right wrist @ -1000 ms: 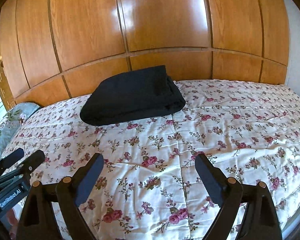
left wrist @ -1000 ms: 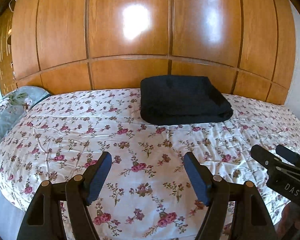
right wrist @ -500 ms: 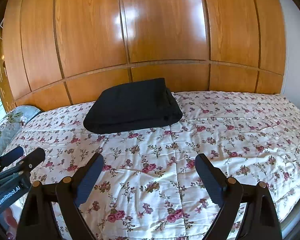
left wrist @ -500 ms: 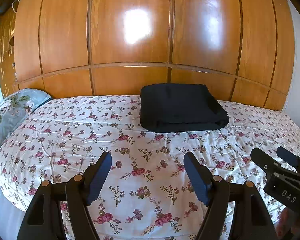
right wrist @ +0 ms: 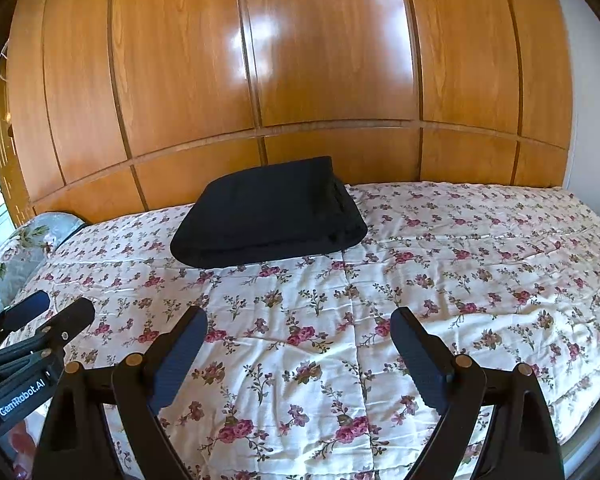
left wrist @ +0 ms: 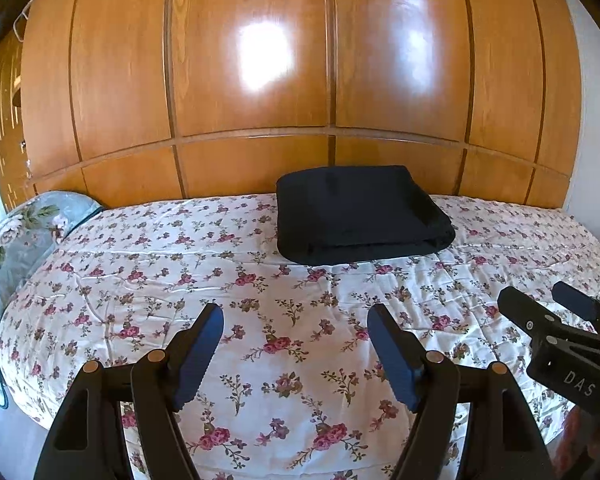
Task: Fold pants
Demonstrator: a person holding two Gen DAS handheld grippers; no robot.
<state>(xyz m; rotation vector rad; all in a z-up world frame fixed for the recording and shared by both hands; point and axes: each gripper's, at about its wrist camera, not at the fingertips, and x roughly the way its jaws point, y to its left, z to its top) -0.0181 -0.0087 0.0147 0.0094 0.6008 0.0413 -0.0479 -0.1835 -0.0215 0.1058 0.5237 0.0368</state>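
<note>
The dark pants point(left wrist: 360, 216) lie folded in a thick rectangular stack at the far side of the floral bed cover point(left wrist: 260, 288), against the wooden wall. They also show in the right wrist view point(right wrist: 268, 216). My left gripper point(left wrist: 296, 320) is open and empty, held above the near part of the bed, well short of the pants. My right gripper point(right wrist: 298, 322) is open and empty too, beside the left one. The right gripper shows at the right edge of the left wrist view point(left wrist: 544, 308); the left gripper shows at the left edge of the right wrist view point(right wrist: 46, 312).
A glossy wooden panelled wall point(left wrist: 300, 80) rises right behind the bed. A pale blue floral pillow point(left wrist: 16, 236) lies at the bed's left end. A white wall point(right wrist: 592, 120) stands at the right. The bed's near edge point(right wrist: 580, 432) curves below the grippers.
Both grippers have drawn back and tilted up from the bed; the pants sit lower and farther in both views. The pants have not moved. Both jaws stay open.
</note>
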